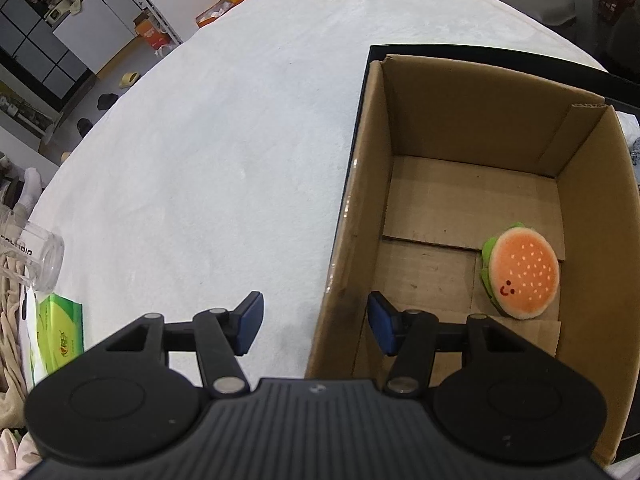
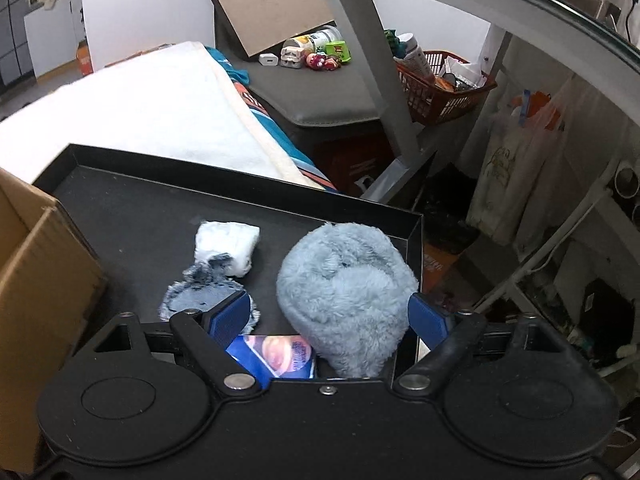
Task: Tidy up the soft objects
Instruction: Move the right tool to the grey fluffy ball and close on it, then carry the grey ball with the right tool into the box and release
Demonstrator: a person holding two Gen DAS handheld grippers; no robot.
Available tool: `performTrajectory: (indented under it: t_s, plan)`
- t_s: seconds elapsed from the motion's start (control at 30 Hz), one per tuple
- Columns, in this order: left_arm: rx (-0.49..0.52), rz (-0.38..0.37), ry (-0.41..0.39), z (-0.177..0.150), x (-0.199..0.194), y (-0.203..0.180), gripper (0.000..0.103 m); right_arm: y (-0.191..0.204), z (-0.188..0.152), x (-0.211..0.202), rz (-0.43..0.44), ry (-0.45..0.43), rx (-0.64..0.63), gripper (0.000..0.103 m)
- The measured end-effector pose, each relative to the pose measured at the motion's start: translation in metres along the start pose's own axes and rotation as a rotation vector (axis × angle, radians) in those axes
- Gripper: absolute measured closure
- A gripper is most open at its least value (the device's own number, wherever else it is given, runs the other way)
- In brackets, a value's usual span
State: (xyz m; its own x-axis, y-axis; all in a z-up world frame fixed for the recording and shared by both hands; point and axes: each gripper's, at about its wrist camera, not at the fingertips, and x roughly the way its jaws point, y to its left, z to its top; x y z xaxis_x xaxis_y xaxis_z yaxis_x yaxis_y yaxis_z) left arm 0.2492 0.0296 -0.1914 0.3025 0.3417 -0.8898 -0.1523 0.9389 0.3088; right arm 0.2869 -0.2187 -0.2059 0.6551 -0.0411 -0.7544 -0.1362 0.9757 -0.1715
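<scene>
Left wrist view has the left gripper spread wide with nothing between its blue pads, straddling the near left wall of an open cardboard box: one finger hangs over the white cloth-covered table, the other inside the box. Ahead and to the gripper's right, a plush hamburger lies on the box floor against the right wall, with bare cardboard floor ahead of it. To the gripper's left the cloth runs wide and bare to its rounded edge; a green tissue pack and a clear jar sit at the near left edge.

Right wrist view shows the right gripper also wide open, gripping nothing, low over a black tray. A fluffy grey-blue plush sits between the fingers, close to the right pad and crowding the tray's right rim. Just ahead of the left finger lies a frayed denim patch, touching a white rolled cloth beyond it. A blue printed packet lies under the gripper. Left of the tray stands the cardboard box; beyond its far rim lies a white towel, and to the right a grey frame and a red basket of clutter.
</scene>
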Motion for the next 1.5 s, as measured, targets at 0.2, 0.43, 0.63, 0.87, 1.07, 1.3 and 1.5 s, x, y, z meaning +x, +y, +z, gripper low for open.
performTrajectory:
  t_s: [0.2, 0.43, 0.63, 0.87, 1.07, 1.3, 1.5]
  plan:
    - [0.013, -0.004, -0.007, -0.003, -0.005, -0.006, 0.047, 0.001, -0.002, 0.009, -0.020, -0.018, -0.024, 0.032]
    - [0.015, -0.009, -0.016, -0.008, -0.014, -0.006, 0.047, -0.005, -0.002, 0.003, -0.024, -0.030, -0.032, 0.053]
    - [0.003, -0.026, -0.029, -0.011, -0.022, -0.003, 0.047, -0.005, -0.003, -0.016, -0.007, -0.025, -0.018, 0.059]
    - [-0.013, -0.055, -0.034, -0.016, -0.024, 0.004, 0.047, -0.001, 0.000, -0.041, 0.008, -0.037, -0.003, 0.059]
    - [-0.019, -0.085, -0.052, -0.017, -0.029, 0.011, 0.047, 0.015, 0.005, -0.058, 0.016, -0.049, -0.025, 0.059]
    - [-0.050, -0.128, -0.076, -0.021, -0.029, 0.027, 0.047, 0.051, 0.016, -0.084, 0.059, -0.080, -0.083, 0.059]
    - [-0.076, -0.184, -0.087, -0.026, -0.028, 0.039, 0.050, 0.081, 0.031, -0.099, 0.088, -0.111, -0.139, 0.059]
